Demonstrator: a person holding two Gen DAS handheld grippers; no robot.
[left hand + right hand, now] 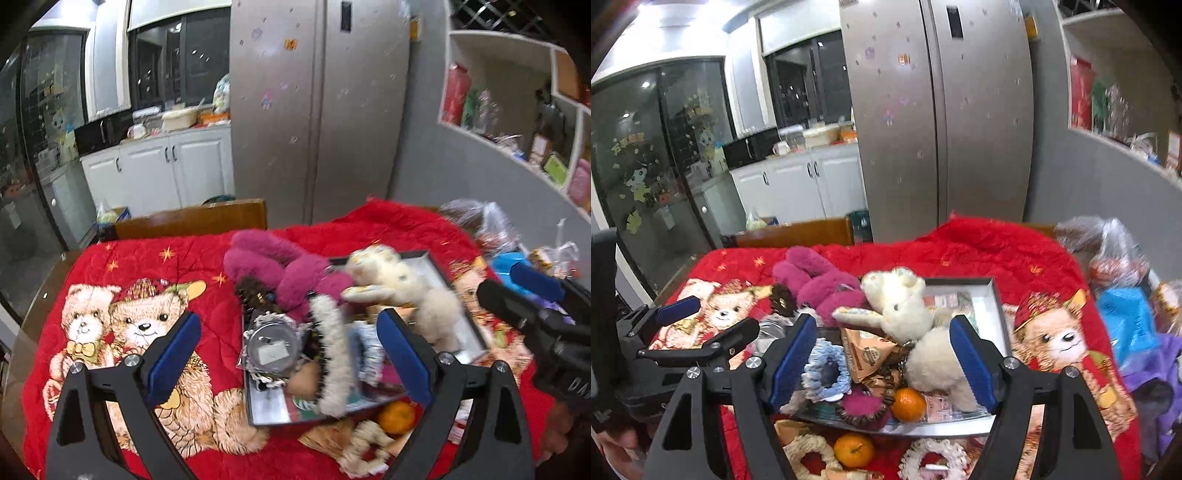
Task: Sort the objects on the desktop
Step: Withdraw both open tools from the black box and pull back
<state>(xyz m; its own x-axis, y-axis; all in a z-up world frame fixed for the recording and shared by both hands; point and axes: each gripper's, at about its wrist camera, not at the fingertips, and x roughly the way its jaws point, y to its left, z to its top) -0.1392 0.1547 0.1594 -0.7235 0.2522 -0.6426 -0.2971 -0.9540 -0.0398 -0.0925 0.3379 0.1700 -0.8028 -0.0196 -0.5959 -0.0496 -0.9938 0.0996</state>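
Note:
A shallow grey tray [991, 295] sits on a red bear-print blanket [997, 251], piled with things: a cream plush rabbit [897, 302], a magenta plush toy [816, 280], a light blue scrunchie [827, 373], a brown snack packet [868, 354], a tangerine [908, 404] and a bead bracelet [864, 415]. My right gripper [882, 362] is open and empty above the pile. My left gripper [290, 358] is open and empty over the tray's left part [434, 258], near a round clear case [271, 350] and a white scrunchie [334, 354]. Each gripper shows in the other's view: the right [532, 291], the left [698, 321].
A second tangerine [853, 448] and cream scrunchies [809, 450] lie on the blanket in front of the tray. Plastic bags [1108, 251] and a blue packet [1126, 317] crowd the right side. A wooden chair back [794, 232] and a steel fridge [942, 110] stand behind.

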